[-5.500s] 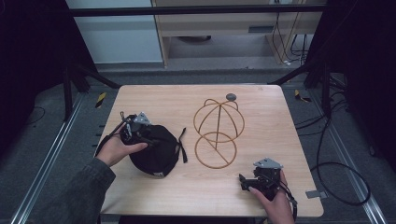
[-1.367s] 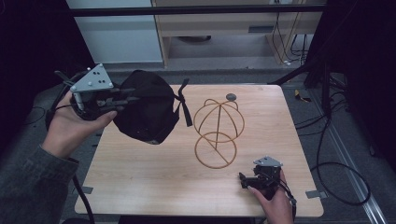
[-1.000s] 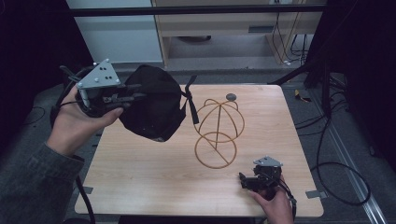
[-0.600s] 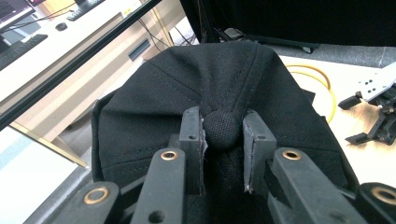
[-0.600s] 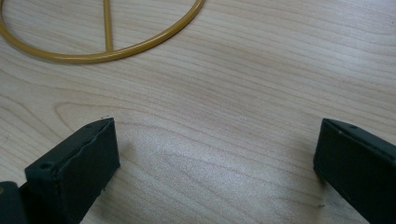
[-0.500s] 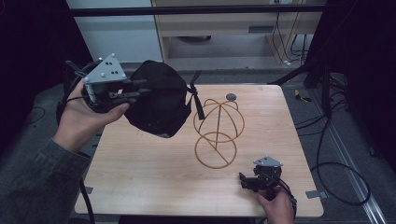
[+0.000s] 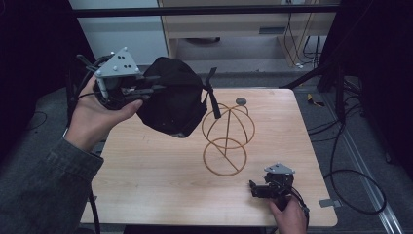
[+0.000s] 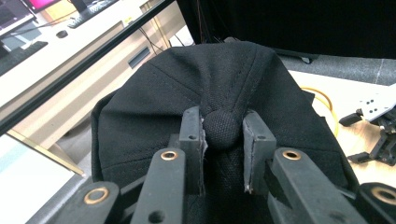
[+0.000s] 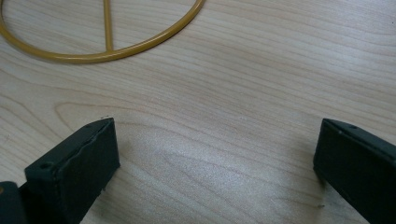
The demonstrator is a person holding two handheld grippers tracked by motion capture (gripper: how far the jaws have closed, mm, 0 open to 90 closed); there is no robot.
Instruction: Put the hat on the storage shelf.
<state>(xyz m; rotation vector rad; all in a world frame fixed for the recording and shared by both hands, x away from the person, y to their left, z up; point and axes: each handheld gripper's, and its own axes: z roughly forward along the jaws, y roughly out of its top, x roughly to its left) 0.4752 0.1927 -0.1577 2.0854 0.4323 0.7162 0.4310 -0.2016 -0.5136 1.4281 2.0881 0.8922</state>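
The left hand-held gripper (image 7: 146, 89) is raised above the far left of the desk (image 7: 160, 165), its jaws closed on the small round button (image 8: 222, 129) at the top of a black cap (image 7: 170, 100) — the left gripper view shows the button squeezed between the two pads. The cap hangs in the air off the desk, its strap (image 7: 212, 95) dangling against the top of a gold wire stand (image 7: 228, 131). The stand is upright near the middle of the desk, a domed cage over a round ring base (image 9: 107, 42). A small dark disc (image 7: 240, 101) lies on the desk just beyond it. The right hand-held gripper (image 7: 257, 188) rests low at the near right of the desk, jaws spread wide with nothing between them — bare wood shows in the gap
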